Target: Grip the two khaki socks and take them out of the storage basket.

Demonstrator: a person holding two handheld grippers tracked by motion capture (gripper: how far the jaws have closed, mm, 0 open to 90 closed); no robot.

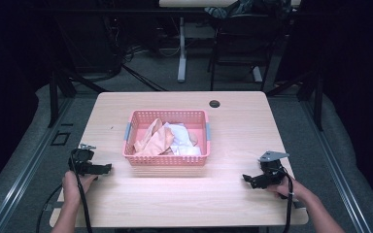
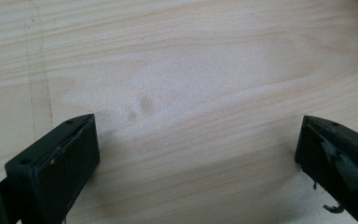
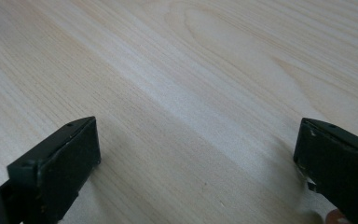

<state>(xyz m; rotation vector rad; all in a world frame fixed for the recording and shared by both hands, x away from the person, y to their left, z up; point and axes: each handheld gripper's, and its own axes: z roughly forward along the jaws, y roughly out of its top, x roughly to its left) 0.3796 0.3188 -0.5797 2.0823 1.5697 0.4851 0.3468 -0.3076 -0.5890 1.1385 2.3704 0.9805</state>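
Stock as I see it from my station:

1. Bench [image 1: 233, 204]: pale wood grain, rounded corners, with a small round dark hole [image 1: 214, 104] near the far edge, right of centre.
2. Basket [image 1: 132, 127]: pink plastic, perforated walls, grey handle patches on its left and right sides. It stands at the middle of the bench.
3. Cloths [image 1: 167, 139]: a crumpled heap inside the basket, peach-coloured pieces to the left and white ones to the right. I cannot count them.
4. Floor beyond the bench: grey, with dark cables [image 1: 126, 56] lying on it.
5. Second table's white leg [image 1: 181, 48], behind the bench.
6. Dark chair [image 1: 245, 41], right of that leg.
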